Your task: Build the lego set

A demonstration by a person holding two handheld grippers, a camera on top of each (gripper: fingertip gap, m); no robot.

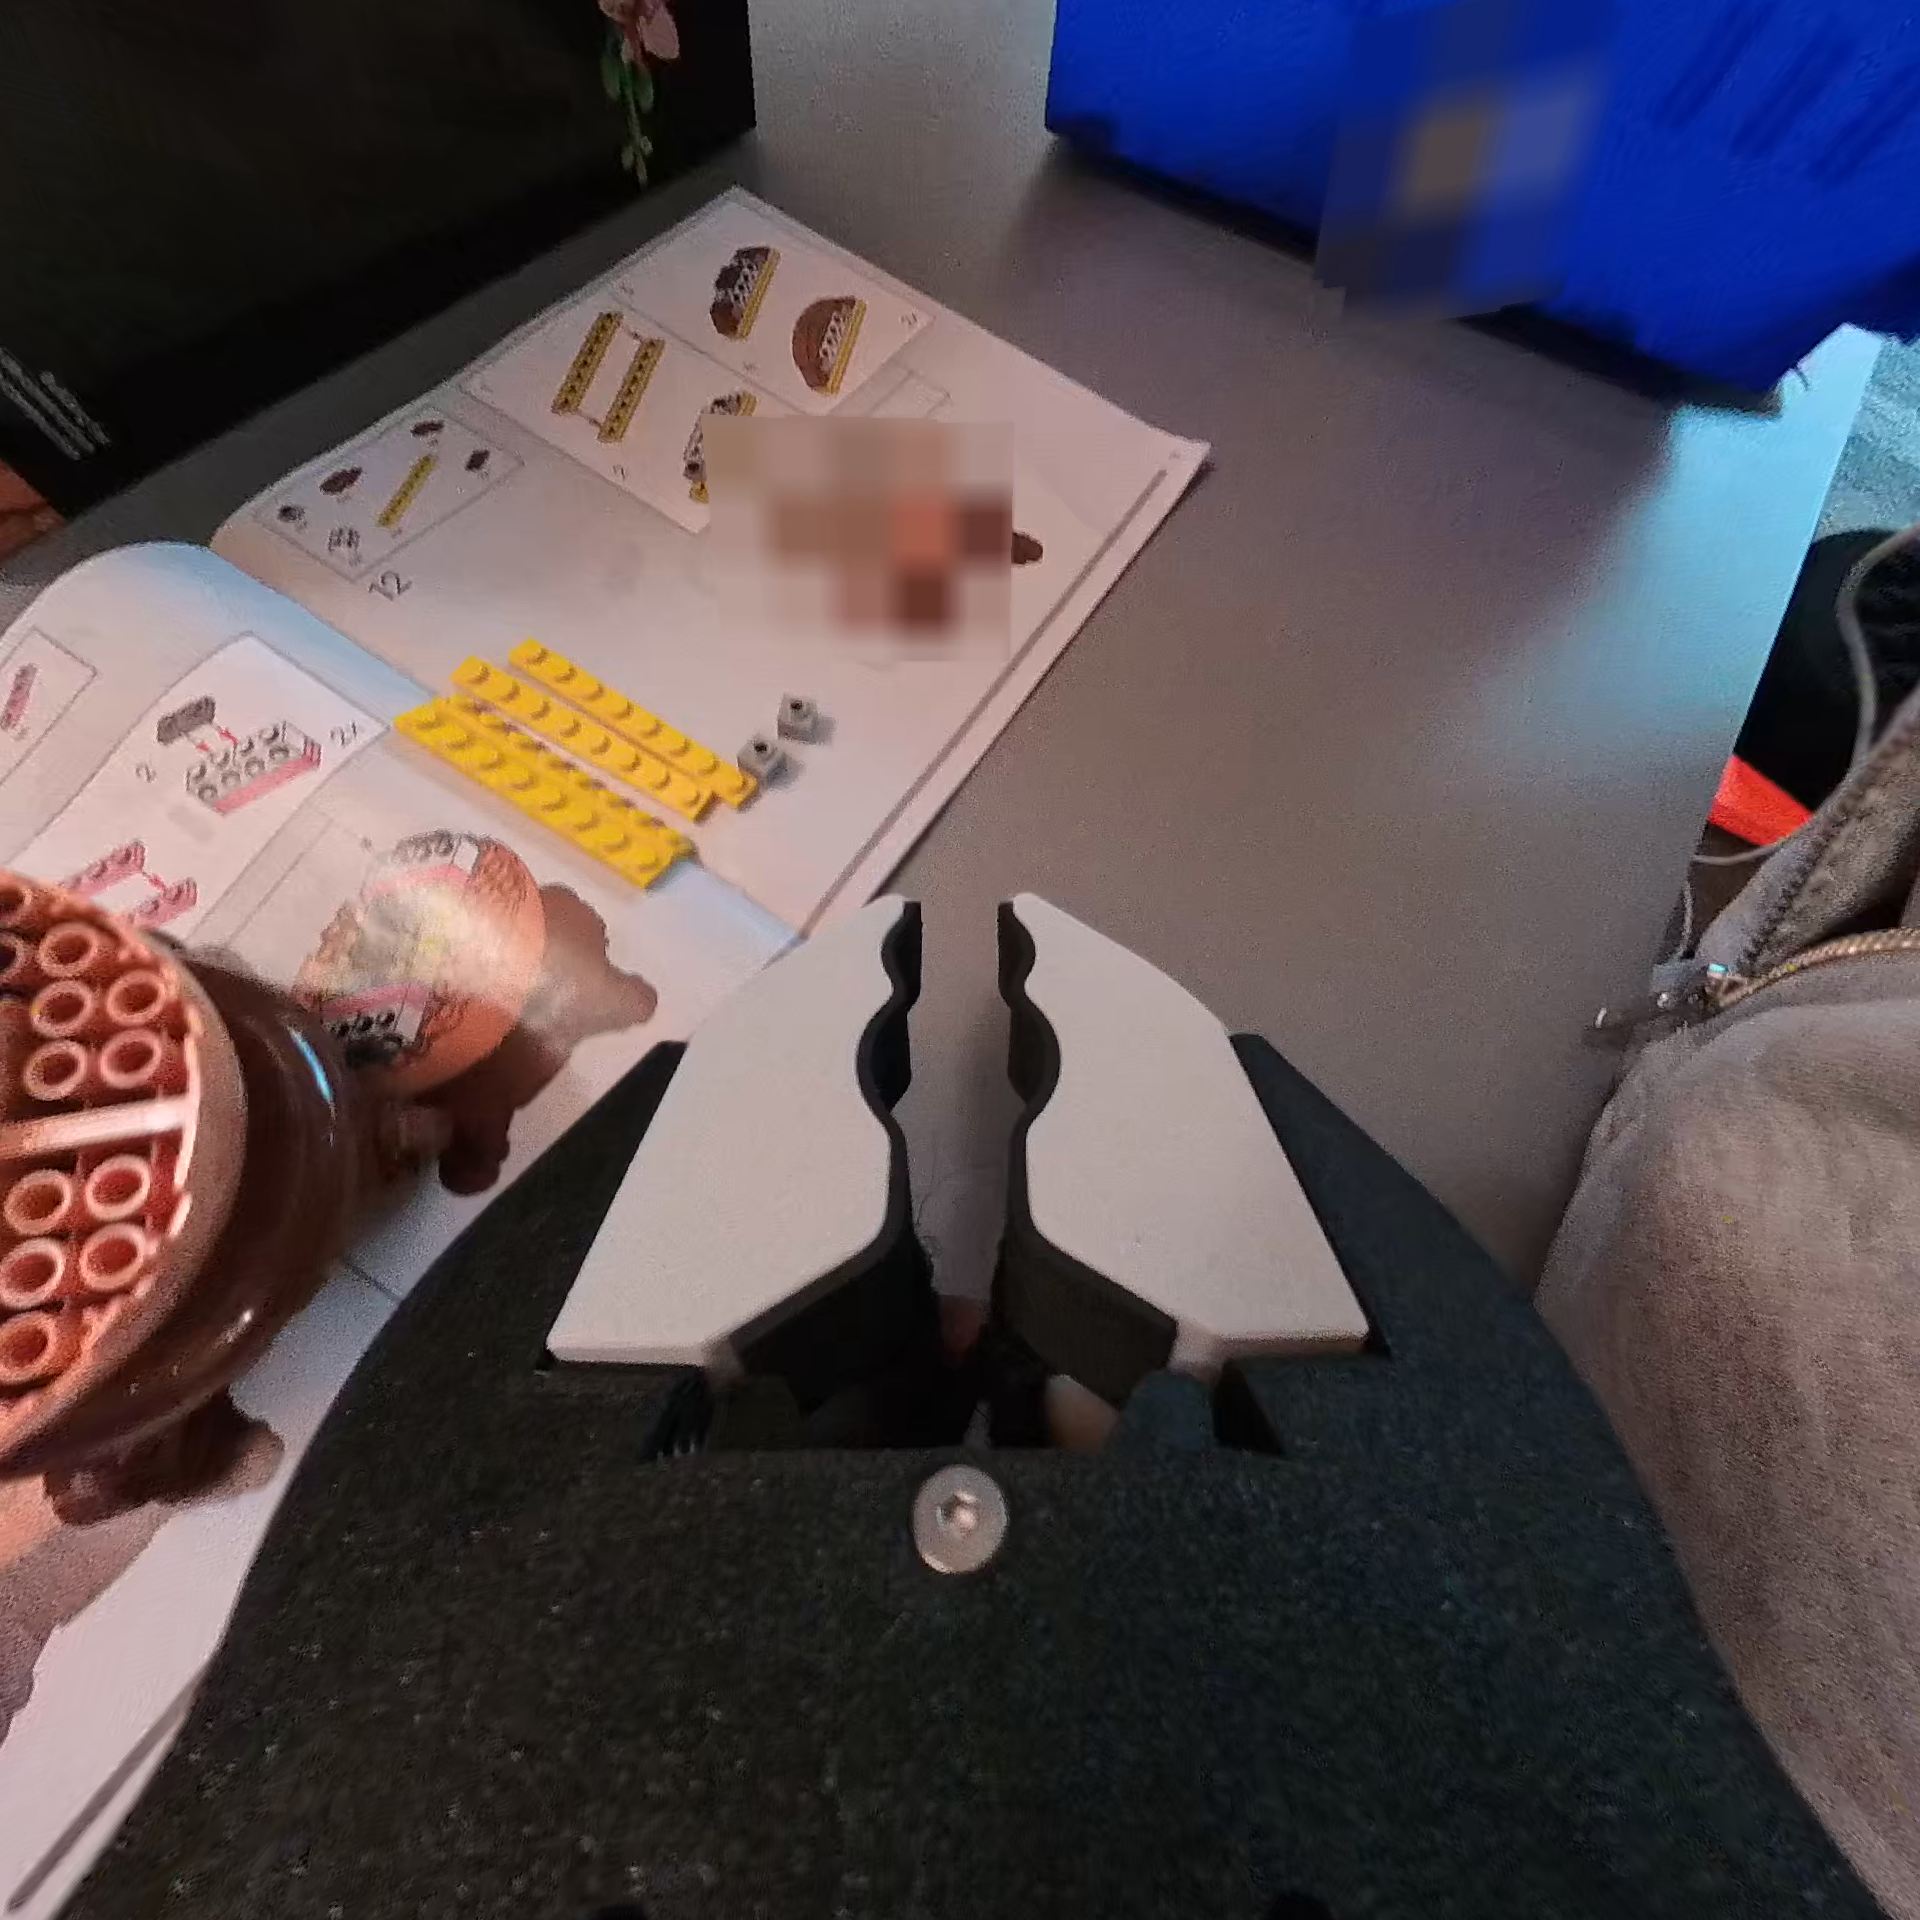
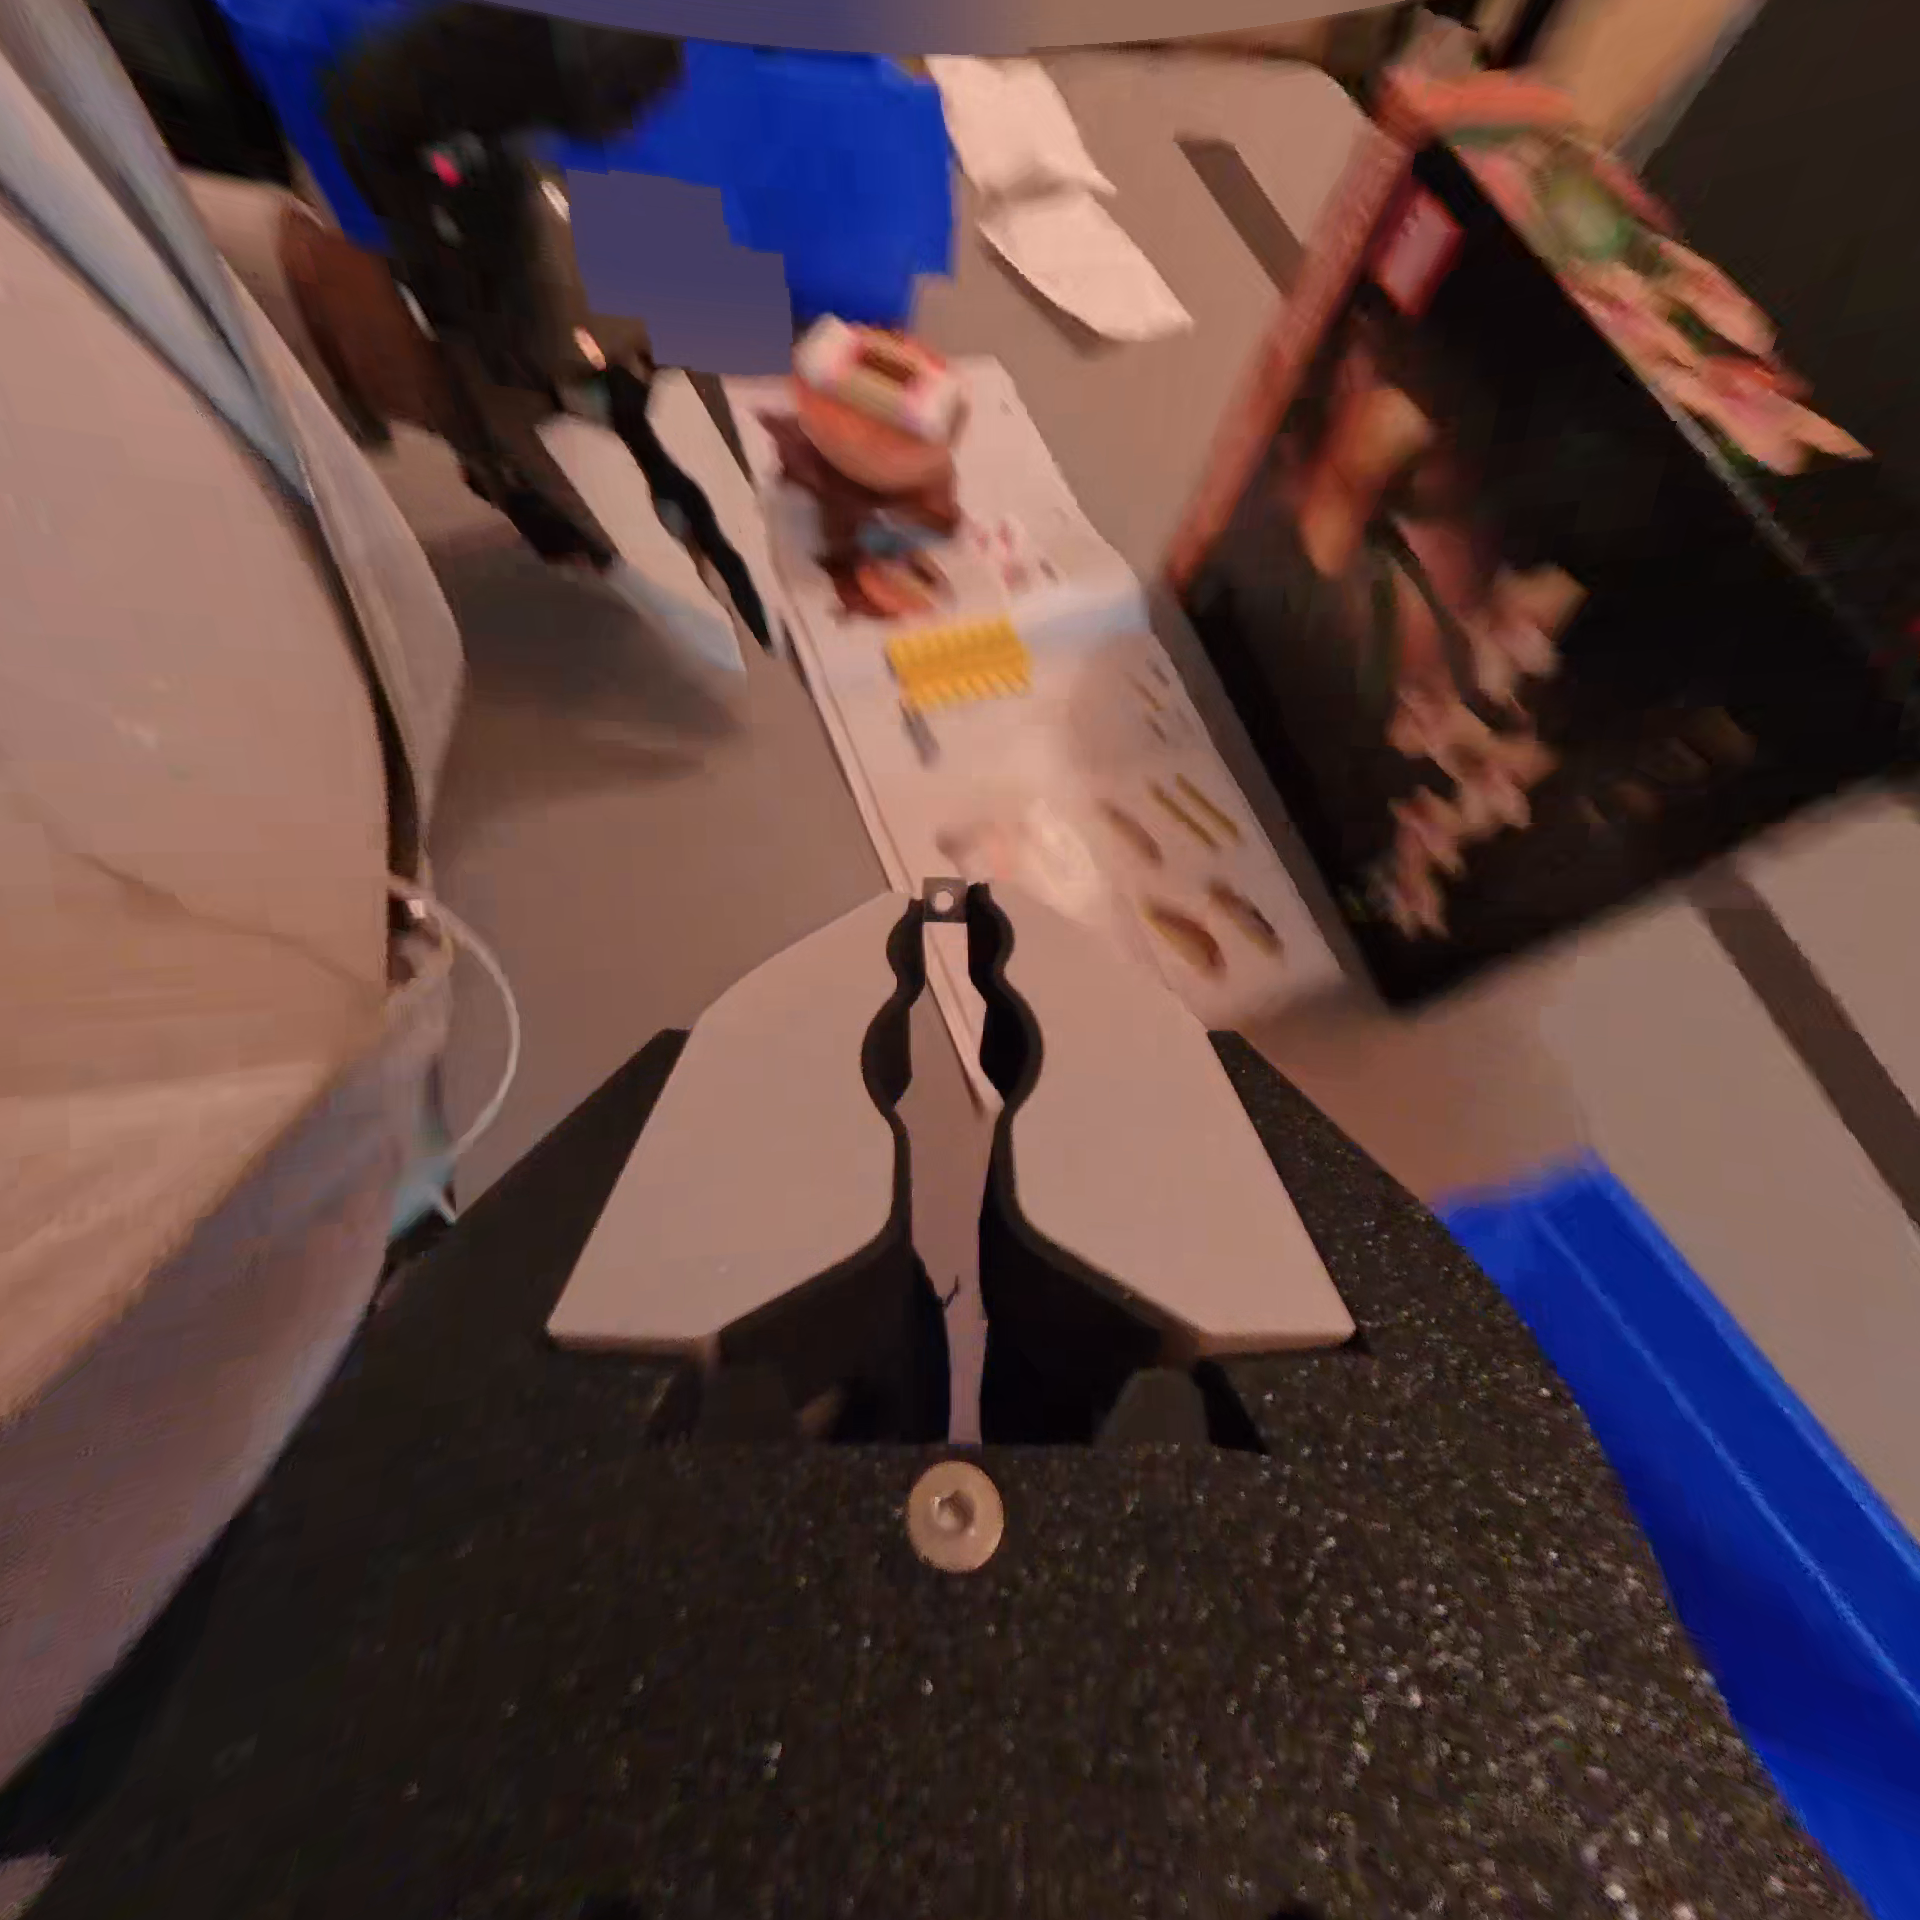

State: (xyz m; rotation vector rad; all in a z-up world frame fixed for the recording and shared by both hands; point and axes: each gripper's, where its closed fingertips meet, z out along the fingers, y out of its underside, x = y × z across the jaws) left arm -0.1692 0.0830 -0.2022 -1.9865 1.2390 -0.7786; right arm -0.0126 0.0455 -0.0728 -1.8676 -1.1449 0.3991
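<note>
The right tongs (image 2: 945, 914) pinch a small grey one-stud brick (image 2: 943, 898) at their very tips, the fingers drawn in narrow around it. The coming move turns on where this brick lies relative to the yellow plates (image 2: 961, 663). In the right wrist view, the plates sit straight ahead of the brick and well apart from it, on the open instruction booklet (image 2: 1049, 582). They appear end-on there, so their long axis runs roughly in line with the right tongs' reach.

In the left wrist view the same yellow plates (image 1: 582, 753) lie side by side as long strips. Two more grey one-stud bricks (image 1: 784, 736) rest just beside the plates' near end, on the booklet (image 1: 935, 727).

The left tongs (image 1: 959, 914) hover above the grey surface (image 1: 1351, 727), just off the booklet's edge, nearer the plates than the right tongs are. They are narrow with a slim gap, gripping nothing visible.

A round brown assembly (image 1: 114, 1174), studs facing the left camera, sits on the booklet beyond the plates as seen from the right tongs.

The right tongs angle downward and forward. Blur throughout that view suggests motion.
</note>
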